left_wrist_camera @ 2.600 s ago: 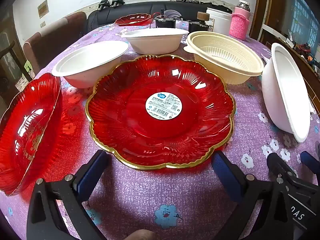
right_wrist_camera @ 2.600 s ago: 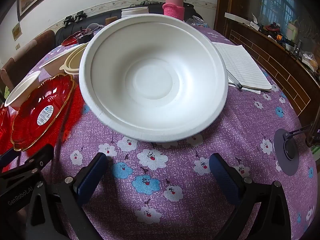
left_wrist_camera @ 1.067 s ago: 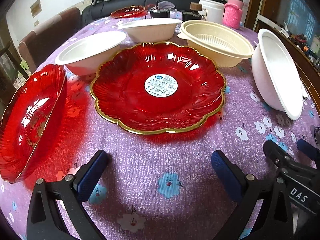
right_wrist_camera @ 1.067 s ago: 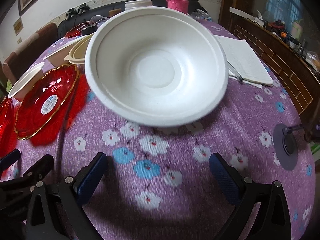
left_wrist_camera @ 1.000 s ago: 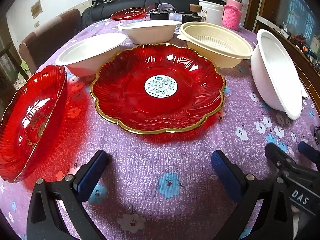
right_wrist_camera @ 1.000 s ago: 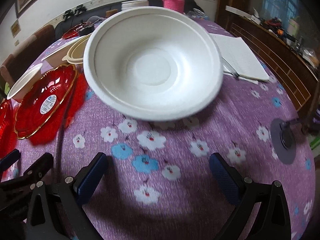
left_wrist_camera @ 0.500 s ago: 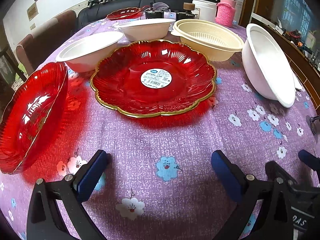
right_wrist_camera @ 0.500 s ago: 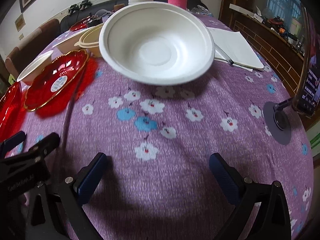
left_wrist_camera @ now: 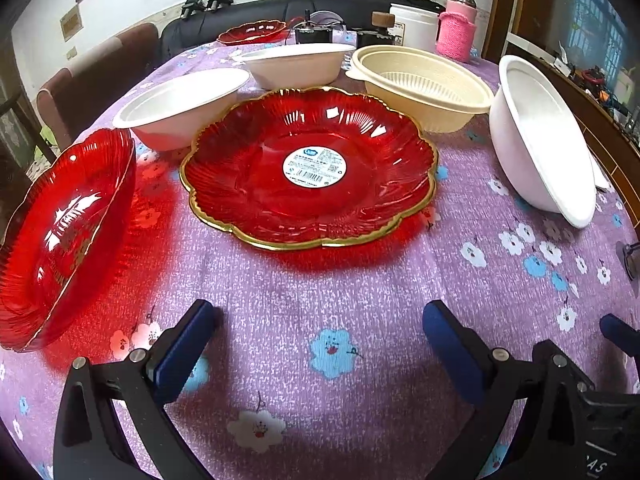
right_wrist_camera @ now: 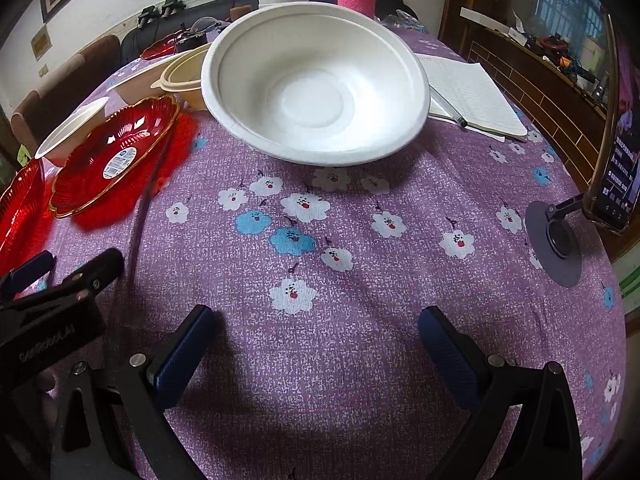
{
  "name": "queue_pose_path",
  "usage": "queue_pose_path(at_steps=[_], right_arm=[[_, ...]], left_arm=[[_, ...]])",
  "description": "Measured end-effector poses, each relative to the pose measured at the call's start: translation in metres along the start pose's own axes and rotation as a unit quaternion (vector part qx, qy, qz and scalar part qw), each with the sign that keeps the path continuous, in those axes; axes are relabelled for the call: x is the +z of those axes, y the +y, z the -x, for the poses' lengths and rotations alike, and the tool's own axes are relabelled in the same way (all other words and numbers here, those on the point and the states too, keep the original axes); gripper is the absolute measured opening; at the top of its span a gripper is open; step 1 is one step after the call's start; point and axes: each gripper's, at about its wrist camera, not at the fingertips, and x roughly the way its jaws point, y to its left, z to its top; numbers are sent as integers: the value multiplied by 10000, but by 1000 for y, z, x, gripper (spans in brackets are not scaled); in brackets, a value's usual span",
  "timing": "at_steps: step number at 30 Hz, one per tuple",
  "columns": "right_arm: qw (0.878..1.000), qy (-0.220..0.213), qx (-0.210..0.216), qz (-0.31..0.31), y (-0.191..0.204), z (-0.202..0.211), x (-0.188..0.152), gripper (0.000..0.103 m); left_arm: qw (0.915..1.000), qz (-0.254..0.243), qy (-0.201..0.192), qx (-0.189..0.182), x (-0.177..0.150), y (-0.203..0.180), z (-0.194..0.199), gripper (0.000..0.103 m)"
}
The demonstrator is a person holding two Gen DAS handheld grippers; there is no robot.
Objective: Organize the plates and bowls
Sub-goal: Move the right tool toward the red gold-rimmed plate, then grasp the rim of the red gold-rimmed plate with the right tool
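Note:
A red gold-rimmed plate (left_wrist_camera: 308, 168) with a white label lies on the purple floral tablecloth ahead of my left gripper (left_wrist_camera: 320, 344), which is open with nothing in it. A second red plate (left_wrist_camera: 64, 232) sits at the left. Two white bowls (left_wrist_camera: 180, 108) (left_wrist_camera: 296, 64) and a cream bowl (left_wrist_camera: 424, 84) stand behind the plate. Another white bowl (right_wrist_camera: 316, 84) sits ahead of my right gripper (right_wrist_camera: 316, 348), open and empty, well short of it. That bowl (left_wrist_camera: 540, 140) appears at the right in the left wrist view.
A notebook with a pen (right_wrist_camera: 472, 96) lies right of the white bowl. A phone on a stand (right_wrist_camera: 560, 236) is at the table's right edge. A pink-sleeved jar (left_wrist_camera: 458, 36), a white tub (left_wrist_camera: 412, 26) and another red plate (left_wrist_camera: 252, 34) stand at the far end.
Both grippers have drawn back toward the near edge of the table; the plates and bowls look farther away. Both stay open and the dishes have not moved.

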Motion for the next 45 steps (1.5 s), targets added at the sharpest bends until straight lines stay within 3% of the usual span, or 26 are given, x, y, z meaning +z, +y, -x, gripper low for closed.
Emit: queue_pose_path(at_steps=[10,14,17,26,31,35,40,43,45], right_arm=[[10000,6,6,11,0,0,-1,102],[10000,38,4,20,0,0,0,102],[10000,95,5,21,-1,1,0,102],[9992,175,174,326,0,8,-12,102],[9983,193,298,472,-1,14,-20,102],[9980,33,439,452,-1,20,-19,96],[9958,-144,859,278,11,23,0,87],[9928,-95,1166,252,35,16,21,74],[9900,-129,1397,159,53,8,38,72]], left_arm=[[9999,1,107,24,6,0,-4,103],[9998,-87,34,-172,2,1,0,102],[9985,62,13,-536,-3,7,11,100],[9920,215,-807,-951,-17,41,85,100],[9873,405,-1385,-670,-17,85,121,100],[9835,542,-1680,-388,-12,119,138,100],[9799,907,-1710,-476,-8,143,142,100],[9788,1011,-1711,-492,-6,148,142,100],[9801,988,-1639,-533,-7,146,139,100]])
